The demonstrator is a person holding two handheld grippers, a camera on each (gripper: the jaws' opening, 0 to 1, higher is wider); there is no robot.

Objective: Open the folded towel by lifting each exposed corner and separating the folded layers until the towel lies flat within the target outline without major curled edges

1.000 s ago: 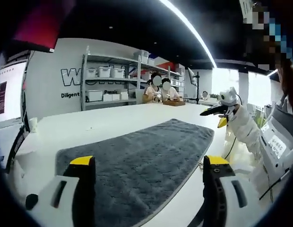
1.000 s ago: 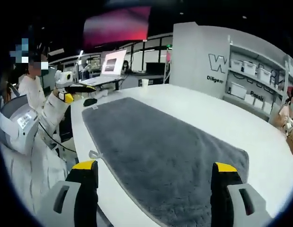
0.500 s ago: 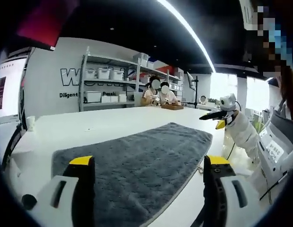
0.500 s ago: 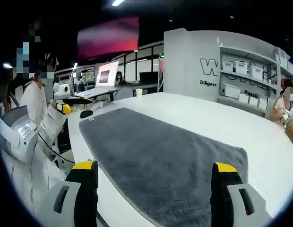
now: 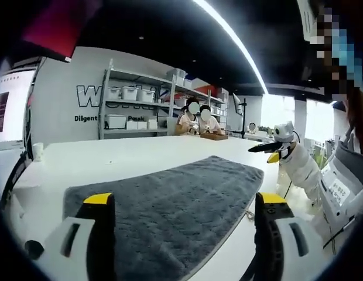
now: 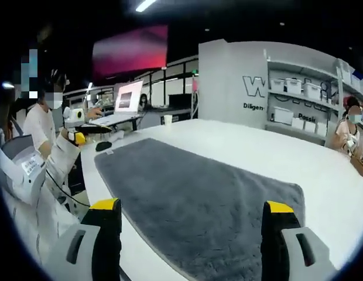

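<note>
As seen from nearest to farthest, the left gripper is held with its yellow-tipped jaws spread wide and nothing between them, poised above the near edge of the towel. The right gripper is likewise held spread and empty over the opposite end of the towel. The grey towel is laid out lengthwise on the white desk, close to the desk's edge beside the person, and appears already spread flat; no folded layer or curled edge can be made out, and no target outline is discernible. By its plush pile it is judged soft, limp and light, likely to sag and drag when lifted, so a corner or hem would best be pinched rather than the middle. A small loop is seen at its side hem. Farther off, shelving with white boxes is seen against the wall.
</note>
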